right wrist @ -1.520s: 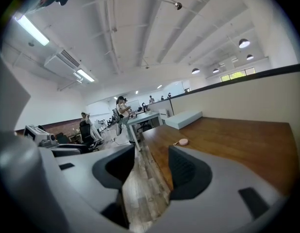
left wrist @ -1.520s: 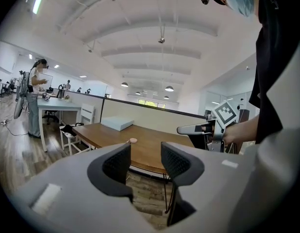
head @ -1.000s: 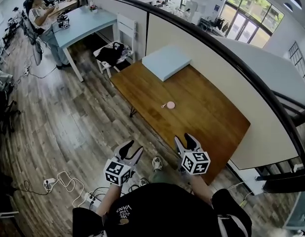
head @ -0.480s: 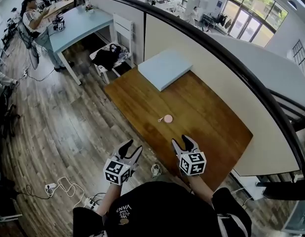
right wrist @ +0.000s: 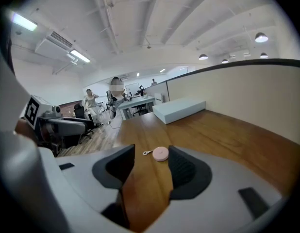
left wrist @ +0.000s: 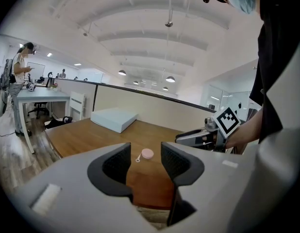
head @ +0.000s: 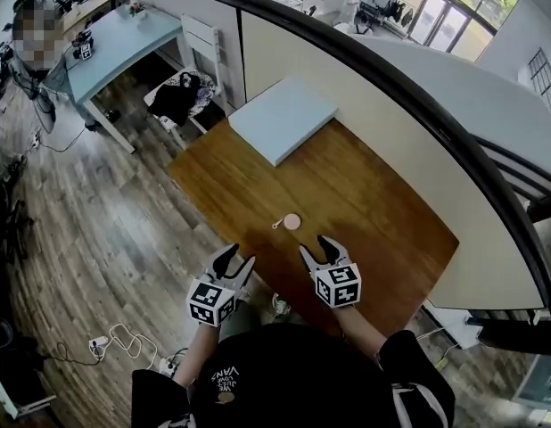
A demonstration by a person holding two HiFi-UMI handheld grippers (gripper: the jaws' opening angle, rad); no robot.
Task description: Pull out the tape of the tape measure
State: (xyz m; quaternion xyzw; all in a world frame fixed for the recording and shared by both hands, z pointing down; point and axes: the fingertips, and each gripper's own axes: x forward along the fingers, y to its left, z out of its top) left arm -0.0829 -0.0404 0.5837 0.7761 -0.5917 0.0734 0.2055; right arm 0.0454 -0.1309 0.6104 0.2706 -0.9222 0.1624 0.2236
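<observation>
you wear a black top (head: 293, 373) with short sleeves and small pale lettering on the chest, and your left gripper (head: 235, 257) and right gripper (head: 316, 247) are pale grey shells with black ribbed pads (right wrist: 185, 170), each bearing a black-and-white marker cube (head: 337, 284).

Left gripper (head: 237, 257) and right gripper (head: 316, 246) hover, jaws apart.

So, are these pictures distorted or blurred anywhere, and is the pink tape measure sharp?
Head view: the fisheye lens bends the black railing into an arc; the tape measure is small but sharp. Left gripper view: dark rounded corners, no blur on the table. Right gripper view: the same dark corners; the ceiling lamps show as bright spots.
</observation>
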